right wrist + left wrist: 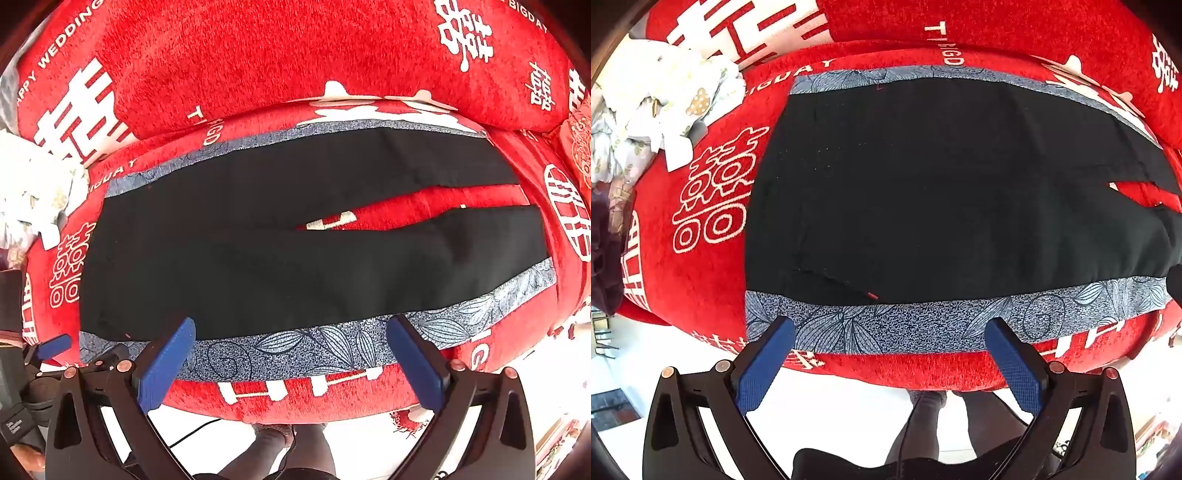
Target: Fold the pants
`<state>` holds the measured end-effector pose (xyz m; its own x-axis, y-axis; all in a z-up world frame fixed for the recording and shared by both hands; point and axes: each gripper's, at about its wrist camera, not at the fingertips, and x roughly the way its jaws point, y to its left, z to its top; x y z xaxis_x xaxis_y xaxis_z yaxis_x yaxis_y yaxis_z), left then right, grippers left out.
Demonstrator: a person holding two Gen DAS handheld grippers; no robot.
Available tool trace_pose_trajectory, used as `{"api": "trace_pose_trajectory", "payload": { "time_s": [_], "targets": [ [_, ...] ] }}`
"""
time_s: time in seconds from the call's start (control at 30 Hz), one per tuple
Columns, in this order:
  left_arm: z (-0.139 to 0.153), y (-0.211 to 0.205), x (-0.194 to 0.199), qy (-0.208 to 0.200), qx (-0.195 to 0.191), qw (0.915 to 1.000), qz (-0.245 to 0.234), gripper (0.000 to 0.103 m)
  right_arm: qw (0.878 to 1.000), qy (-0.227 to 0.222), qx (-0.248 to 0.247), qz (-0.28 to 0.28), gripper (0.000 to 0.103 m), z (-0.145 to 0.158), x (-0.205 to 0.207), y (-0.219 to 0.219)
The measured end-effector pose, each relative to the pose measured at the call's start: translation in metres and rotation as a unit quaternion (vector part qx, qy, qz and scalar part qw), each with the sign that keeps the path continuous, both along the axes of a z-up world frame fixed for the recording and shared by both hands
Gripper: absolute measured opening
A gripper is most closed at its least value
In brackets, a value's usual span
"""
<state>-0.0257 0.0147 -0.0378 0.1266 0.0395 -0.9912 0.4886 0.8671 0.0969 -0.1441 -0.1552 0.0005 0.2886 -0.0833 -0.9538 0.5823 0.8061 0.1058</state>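
Observation:
Black pants [923,192] with blue floral side stripes lie flat on a red sofa seat, waist to the left, legs spread to the right [295,251]. My left gripper [890,332] is open and empty, hovering just above the near blue stripe [905,325] close to the waist end. My right gripper [291,332] is open and empty, over the near stripe [295,350] around the thigh. The left gripper's blue finger [55,345] shows at the far left of the right wrist view.
The red sofa [713,280] has white wedding lettering and a back cushion [258,55]. A crumpled white floral cloth [657,107] lies on the seat left of the waist. The person's legs [923,424] stand on a white floor below the seat's front edge.

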Motion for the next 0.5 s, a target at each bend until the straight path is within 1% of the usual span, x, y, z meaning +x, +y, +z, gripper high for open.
{"api": "trace_pose_trajectory", "payload": {
  "time_s": [0.1, 0.23, 0.33, 0.43, 0.47, 0.5],
  "targets": [
    [-0.005, 0.000, -0.003, 0.001, 0.005, 1.0000, -0.003, 0.103, 1.000, 0.004, 0.001, 0.003, 0.103, -0.003, -0.011, -0.004],
    [-0.009, -0.001, -0.008, 0.006, 0.014, 0.9999, -0.007, 0.103, 1.000, 0.006, 0.007, 0.004, 0.103, -0.010, -0.006, 0.002],
    [-0.008, -0.002, -0.010, 0.007, 0.015, 0.9998, -0.008, 0.103, 1.000, 0.026, 0.011, 0.006, 0.103, -0.011, -0.007, -0.002],
    [-0.008, -0.004, -0.010, 0.007, 0.015, 0.9998, -0.011, 0.103, 0.999, 0.036, 0.016, 0.012, 0.103, -0.008, -0.006, -0.003],
    [-0.008, -0.004, -0.010, 0.006, 0.013, 0.9998, -0.013, 0.103, 0.999, 0.025, 0.013, 0.015, 0.103, -0.009, -0.006, -0.003],
    [-0.007, -0.005, -0.010, 0.005, 0.013, 0.9998, -0.015, 0.103, 0.999, 0.025, 0.015, 0.014, 0.103, -0.011, -0.005, -0.003]
  ]
}}
